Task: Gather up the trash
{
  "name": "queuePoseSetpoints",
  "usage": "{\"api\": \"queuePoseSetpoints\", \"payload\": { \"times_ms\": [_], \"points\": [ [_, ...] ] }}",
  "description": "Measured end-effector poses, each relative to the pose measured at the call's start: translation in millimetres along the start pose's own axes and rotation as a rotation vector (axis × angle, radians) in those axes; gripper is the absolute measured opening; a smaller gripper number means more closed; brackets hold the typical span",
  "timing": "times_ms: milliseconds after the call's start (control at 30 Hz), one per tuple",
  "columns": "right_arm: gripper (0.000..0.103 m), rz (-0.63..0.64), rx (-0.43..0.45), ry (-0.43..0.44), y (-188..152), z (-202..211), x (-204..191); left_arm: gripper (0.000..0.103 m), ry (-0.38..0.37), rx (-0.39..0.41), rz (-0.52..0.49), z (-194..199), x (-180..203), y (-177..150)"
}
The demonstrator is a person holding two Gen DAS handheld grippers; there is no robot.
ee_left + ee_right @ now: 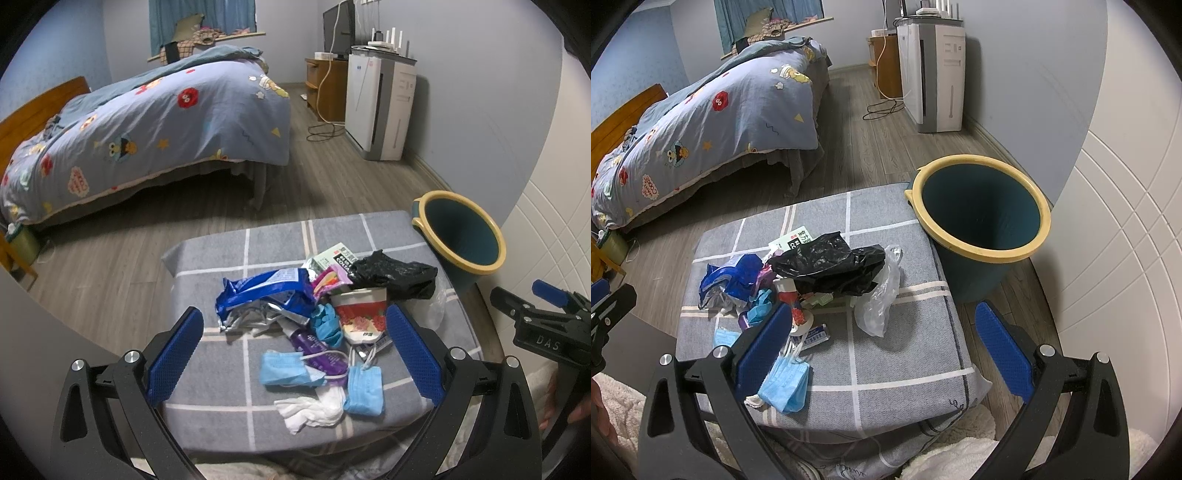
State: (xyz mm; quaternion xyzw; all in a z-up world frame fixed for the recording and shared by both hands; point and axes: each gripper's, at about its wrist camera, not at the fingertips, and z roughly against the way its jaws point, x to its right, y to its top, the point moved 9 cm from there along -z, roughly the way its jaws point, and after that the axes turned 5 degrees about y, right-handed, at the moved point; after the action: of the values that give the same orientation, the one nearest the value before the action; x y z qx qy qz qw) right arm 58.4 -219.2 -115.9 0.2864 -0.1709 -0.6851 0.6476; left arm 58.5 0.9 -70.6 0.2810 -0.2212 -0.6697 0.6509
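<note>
A pile of trash lies on a grey checked cushion [236, 254]: a blue foil bag [266, 291], a black plastic bag [395, 275], a paper cup [360, 314], blue face masks [284, 373], a white tissue [314, 406]. My left gripper [295, 354] is open and empty, held just above the near end of the pile. My right gripper [882, 347] is open and empty over the cushion [886, 373], near a clear plastic bag [881, 299] and the black bag [831, 266]. A teal bin with a yellow rim [982, 210] stands empty to the right; it also shows in the left wrist view [461, 236].
A bed with a patterned blue duvet [147, 125] stands at the left. A white air purifier [376, 103] and a wooden cabinet [325, 85] stand along the far wall, with cables on the wood floor. A white panelled wall [1126, 258] is on the right.
</note>
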Motion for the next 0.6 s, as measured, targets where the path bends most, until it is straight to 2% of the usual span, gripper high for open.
{"api": "queuePoseSetpoints", "payload": {
  "times_ms": [600],
  "points": [
    [0.098, 0.0, -0.004, -0.001, -2.4, -2.6, -0.6, 0.098, 0.0, -0.003, 0.0, -0.9, 0.4, -0.5]
  ]
}}
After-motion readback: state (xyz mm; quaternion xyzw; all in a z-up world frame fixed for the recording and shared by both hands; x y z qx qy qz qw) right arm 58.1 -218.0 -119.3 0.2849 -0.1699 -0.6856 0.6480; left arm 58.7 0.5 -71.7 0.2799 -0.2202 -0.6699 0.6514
